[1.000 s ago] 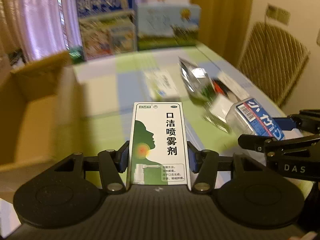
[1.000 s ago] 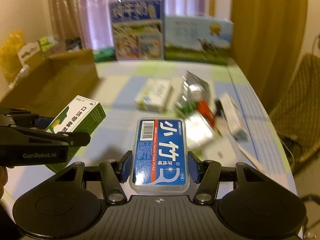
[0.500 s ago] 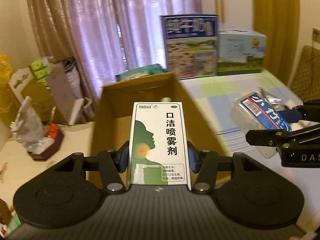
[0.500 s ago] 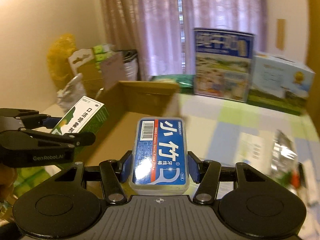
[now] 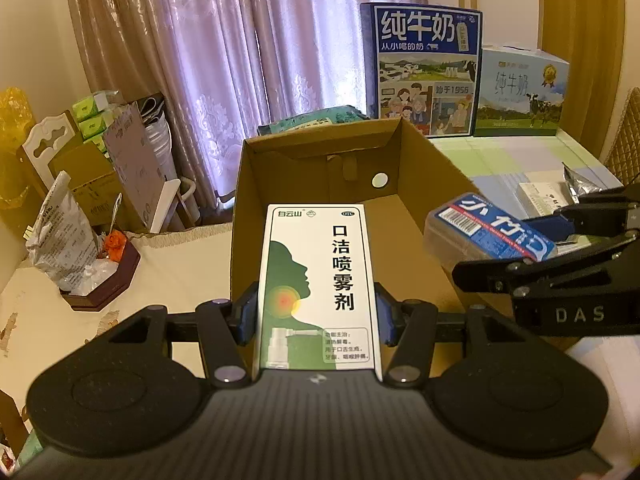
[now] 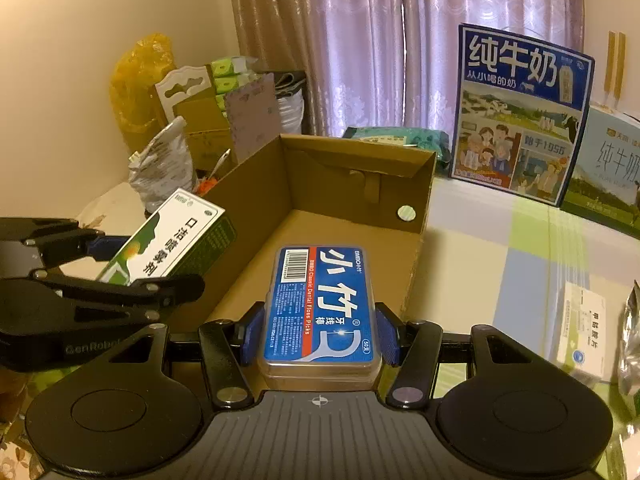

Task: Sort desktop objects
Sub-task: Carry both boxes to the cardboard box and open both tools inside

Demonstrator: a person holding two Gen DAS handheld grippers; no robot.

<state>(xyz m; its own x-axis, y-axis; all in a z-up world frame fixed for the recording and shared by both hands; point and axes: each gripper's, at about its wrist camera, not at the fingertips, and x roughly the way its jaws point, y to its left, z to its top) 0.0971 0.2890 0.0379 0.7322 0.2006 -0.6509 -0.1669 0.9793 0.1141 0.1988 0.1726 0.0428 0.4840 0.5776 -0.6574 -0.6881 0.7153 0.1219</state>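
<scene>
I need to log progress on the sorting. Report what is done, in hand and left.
Done: nothing visible yet; the cardboard box shows only bare floor. In hand: the left gripper clamps the mouth spray box, and the right gripper clamps the dental floss pick case, both held over the box. Left: release both, then fetch the white medicine box and foil packet on the table.

You have warm, yellowish indoor light, moderately dim; its source lies outside both views. Focus is sharp at centre. Fisheye bending curves the curtains (image 5: 224, 60) and dark corners vignette each frame. A small glint sits on the floss case (image 6: 320, 308); shadows appear soft.
</scene>
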